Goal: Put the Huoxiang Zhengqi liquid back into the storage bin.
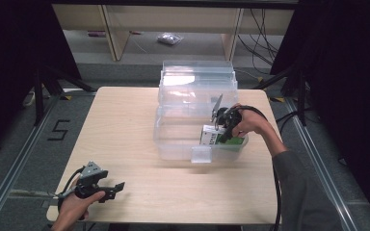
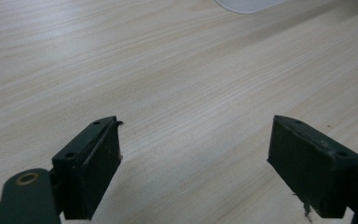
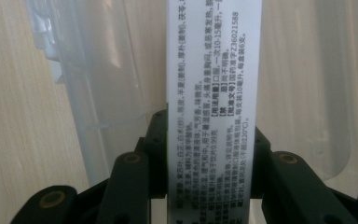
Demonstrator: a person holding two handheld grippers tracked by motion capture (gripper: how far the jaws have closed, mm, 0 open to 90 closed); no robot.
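Note:
A clear plastic storage box stands on the wooden table, its lid tipped open at the back. Inside its right end sits a white and green carton. My right gripper reaches down into the box and is shut on that carton, whose narrow white side with small black print runs up between the jaws. My left gripper rests low at the table's front left, open, with bare wood between its fingertips.
A small clear latch tab juts from the box's front wall. A pale rounded corner of the box lies far ahead of the left gripper. Wooden shelf legs and a plastic bag are on the floor beyond.

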